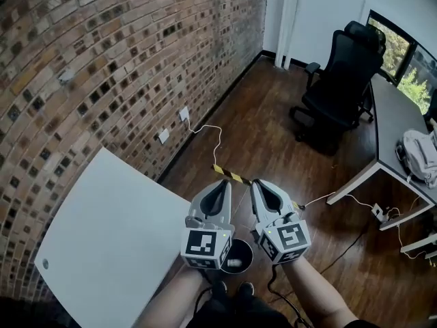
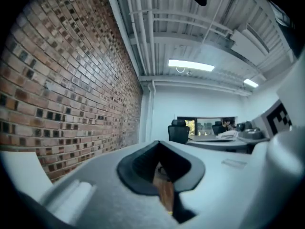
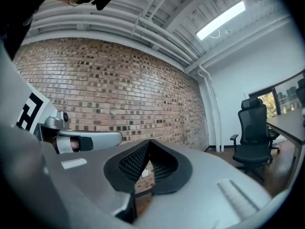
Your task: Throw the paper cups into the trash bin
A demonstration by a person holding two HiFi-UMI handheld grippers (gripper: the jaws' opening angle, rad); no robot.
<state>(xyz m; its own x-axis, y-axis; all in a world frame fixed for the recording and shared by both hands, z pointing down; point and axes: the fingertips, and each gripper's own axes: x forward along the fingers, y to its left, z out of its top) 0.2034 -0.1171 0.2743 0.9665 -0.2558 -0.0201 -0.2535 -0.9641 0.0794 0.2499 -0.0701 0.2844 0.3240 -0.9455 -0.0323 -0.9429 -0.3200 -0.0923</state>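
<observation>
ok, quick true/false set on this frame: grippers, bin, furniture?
1. The left gripper and right gripper both hold nothing. True.
2. The right gripper is wide open. False: its fingers are closed together.
3. The trash bin is empty. False: a white thing, apparently a paper cup, lies in it.
4. A black office chair stands next to the grey desk. True.
5. The white table is on the right of the head view. False: it is on the left, by the brick wall.
</observation>
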